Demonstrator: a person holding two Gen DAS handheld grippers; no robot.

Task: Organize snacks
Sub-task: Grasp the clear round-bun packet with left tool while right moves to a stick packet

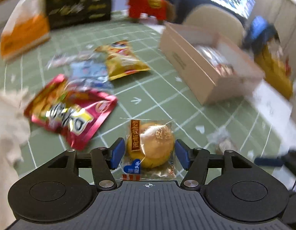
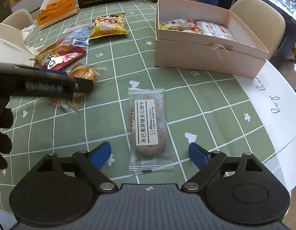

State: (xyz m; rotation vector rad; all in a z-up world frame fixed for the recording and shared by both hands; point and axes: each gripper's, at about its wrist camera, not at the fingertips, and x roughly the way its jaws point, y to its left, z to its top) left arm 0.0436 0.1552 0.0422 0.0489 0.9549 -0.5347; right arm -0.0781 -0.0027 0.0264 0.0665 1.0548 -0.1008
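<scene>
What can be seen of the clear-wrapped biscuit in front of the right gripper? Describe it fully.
The biscuit packet is a clear plastic sachet with crimped ends and a white label printed in dark characters; a round brown biscuit shows through near its lower end. It lies flat and lengthwise on the green checked tablecloth, between the open fingers of the right gripper, untouched.

free: green tablecloth (image 2: 215, 103) mid-table | blocked: open box (image 2: 209, 57) right; snack packets (image 2: 71, 44) left

Black grippers (image 2: 149, 156), blue pads (image 2: 101, 154), silver screws; black glove (image 2: 2, 140).
</scene>
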